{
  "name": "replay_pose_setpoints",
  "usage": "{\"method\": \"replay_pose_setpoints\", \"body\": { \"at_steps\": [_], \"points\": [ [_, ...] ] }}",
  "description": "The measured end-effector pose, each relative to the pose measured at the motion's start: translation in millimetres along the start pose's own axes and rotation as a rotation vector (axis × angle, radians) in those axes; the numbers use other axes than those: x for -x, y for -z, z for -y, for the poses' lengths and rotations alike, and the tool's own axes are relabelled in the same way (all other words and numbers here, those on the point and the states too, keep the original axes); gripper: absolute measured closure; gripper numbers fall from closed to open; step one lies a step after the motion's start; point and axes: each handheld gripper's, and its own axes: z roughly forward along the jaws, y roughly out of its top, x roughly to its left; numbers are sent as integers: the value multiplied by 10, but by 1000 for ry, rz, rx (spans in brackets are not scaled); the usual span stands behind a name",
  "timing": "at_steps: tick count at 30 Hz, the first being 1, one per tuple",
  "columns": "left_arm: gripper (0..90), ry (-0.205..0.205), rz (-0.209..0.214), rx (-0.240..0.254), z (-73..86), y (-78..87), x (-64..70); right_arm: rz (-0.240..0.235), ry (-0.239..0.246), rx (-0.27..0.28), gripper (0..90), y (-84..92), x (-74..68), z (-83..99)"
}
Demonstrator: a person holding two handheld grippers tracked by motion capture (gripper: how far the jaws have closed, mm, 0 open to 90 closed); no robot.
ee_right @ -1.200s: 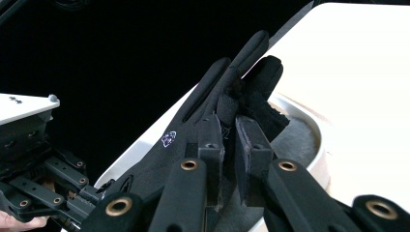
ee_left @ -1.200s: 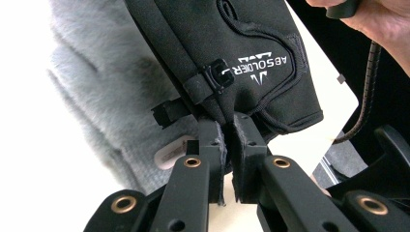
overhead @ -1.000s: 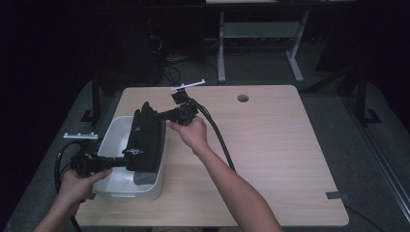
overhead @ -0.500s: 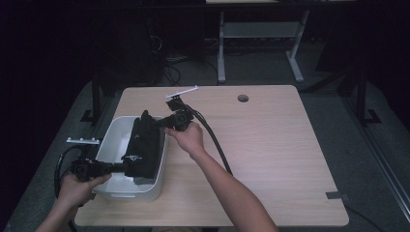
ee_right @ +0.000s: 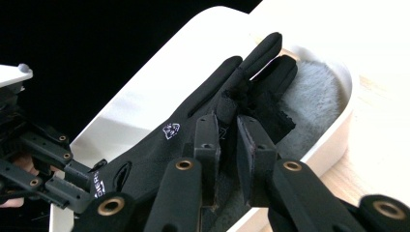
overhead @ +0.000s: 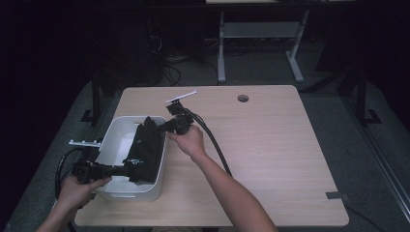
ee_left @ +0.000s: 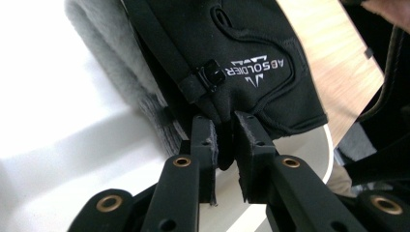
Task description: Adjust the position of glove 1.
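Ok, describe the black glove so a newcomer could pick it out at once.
Start at the wooden table and find the white tub at its left edge. The black glove lies stretched along the tub's right side, atop something grey and fuzzy. White lettering near its cuff sets it apart.

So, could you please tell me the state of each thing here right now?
Black glove: stretched lengthwise over the tub, pinched at both ends.
Grey fleece item: lying in the tub under the glove.
White tub: upright on the table, no lid.
Left gripper: jaws just easing open, cuff edge still between them.
Right gripper: jaws just easing open, glove fabric still between them.
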Motion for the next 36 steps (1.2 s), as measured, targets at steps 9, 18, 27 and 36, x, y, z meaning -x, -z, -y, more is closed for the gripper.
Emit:
{"method": "replay_pose_setpoints", "body": {
  "at_steps": [9, 18, 27, 36],
  "points": [
    [653, 14, -16, 21, -53, 30, 30, 9, -12, 14, 658, 113, 54, -21],
    [627, -8, -22, 48, -152, 107, 86, 18, -12, 32, 617, 264, 101, -28],
    [622, -34, -13, 69, -256, 93, 184, 27, -13, 51, 586, 416, 146, -39],
    [606, -53, 6, 82, -330, 54, 287, 57, -17, 60, 525, 585, 210, 6]
  ]
}}
